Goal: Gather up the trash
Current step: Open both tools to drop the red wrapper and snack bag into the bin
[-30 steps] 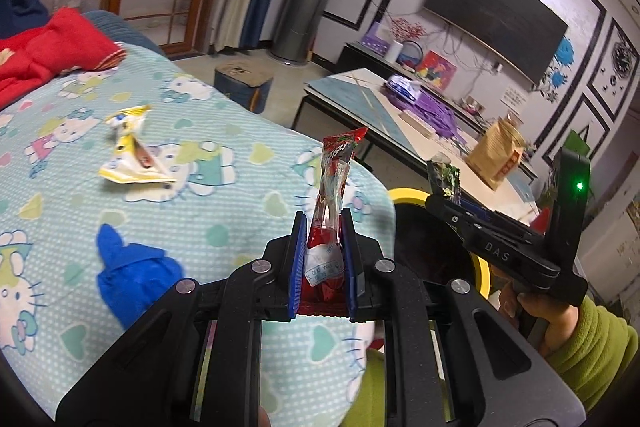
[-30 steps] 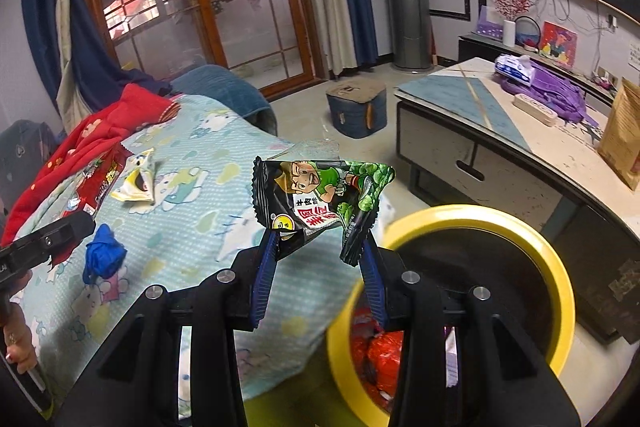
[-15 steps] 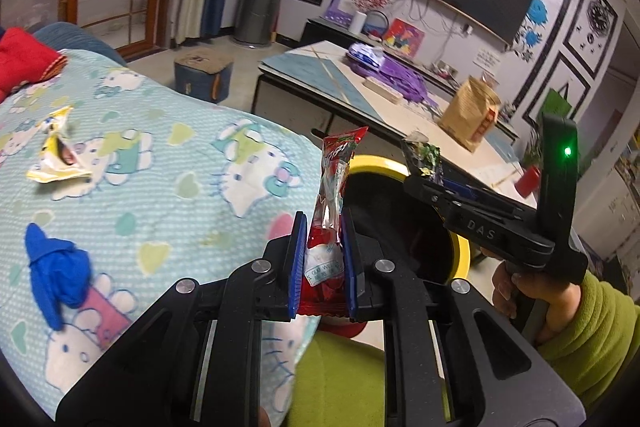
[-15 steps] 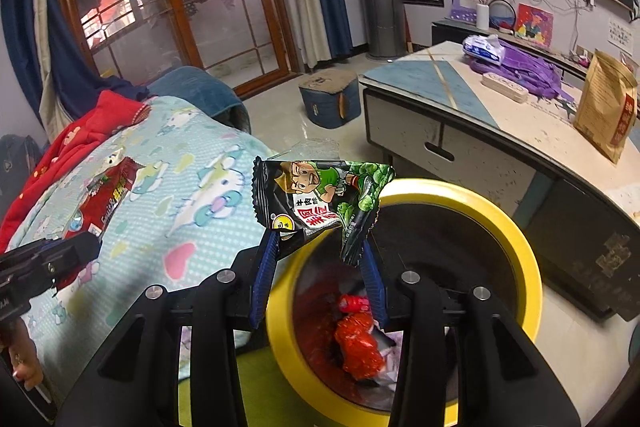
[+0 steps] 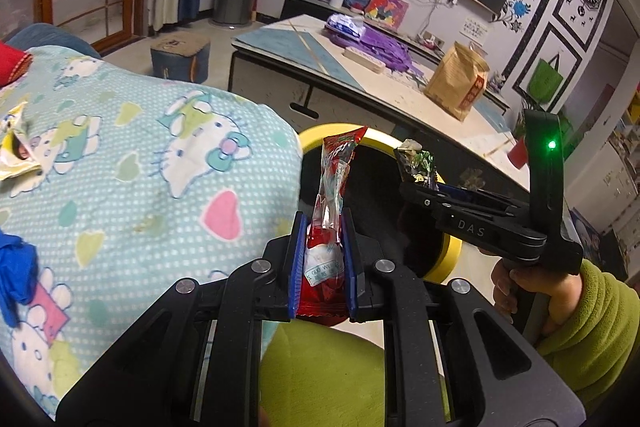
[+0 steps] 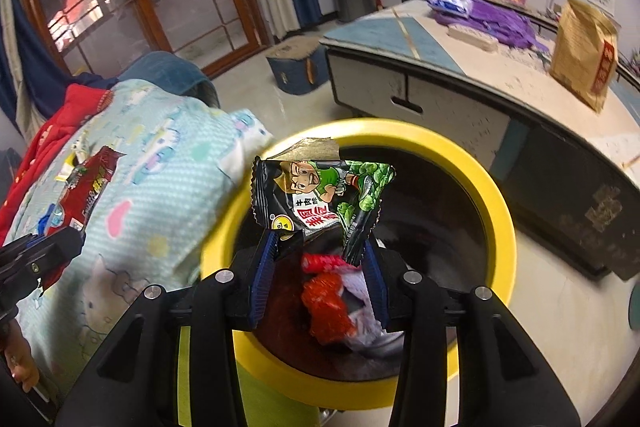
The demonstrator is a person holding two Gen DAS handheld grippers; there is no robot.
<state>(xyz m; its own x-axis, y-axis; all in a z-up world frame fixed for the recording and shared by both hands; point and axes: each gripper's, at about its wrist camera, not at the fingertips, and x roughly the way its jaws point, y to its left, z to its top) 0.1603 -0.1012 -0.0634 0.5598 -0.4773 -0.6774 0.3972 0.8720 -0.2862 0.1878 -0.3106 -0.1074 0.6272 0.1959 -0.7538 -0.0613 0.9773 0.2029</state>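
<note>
My left gripper (image 5: 322, 231) is shut on a red and clear snack wrapper (image 5: 334, 187), held upright at the edge of the bed beside the yellow-rimmed trash bin (image 5: 332, 133). My right gripper (image 6: 318, 255) is shut on a black and green snack wrapper (image 6: 316, 199) and holds it over the open bin (image 6: 496, 211). Red and white trash (image 6: 328, 299) lies in the bin. The right gripper with its wrapper also shows in the left wrist view (image 5: 416, 167). The red wrapper shows in the right wrist view (image 6: 88, 195).
The bed (image 5: 132, 163) has a Hello Kitty sheet with a yellow wrapper (image 5: 16, 155) and a blue crumpled thing (image 5: 16, 275) on it. A low table (image 6: 460, 75) with a brown paper bag (image 6: 584, 55) stands behind the bin. A small stool (image 6: 298, 67) is on the floor.
Both grippers have moved right from the bed towards the bin. The right gripper's wrapper now hangs over the bin's opening. Both grips are unchanged.
</note>
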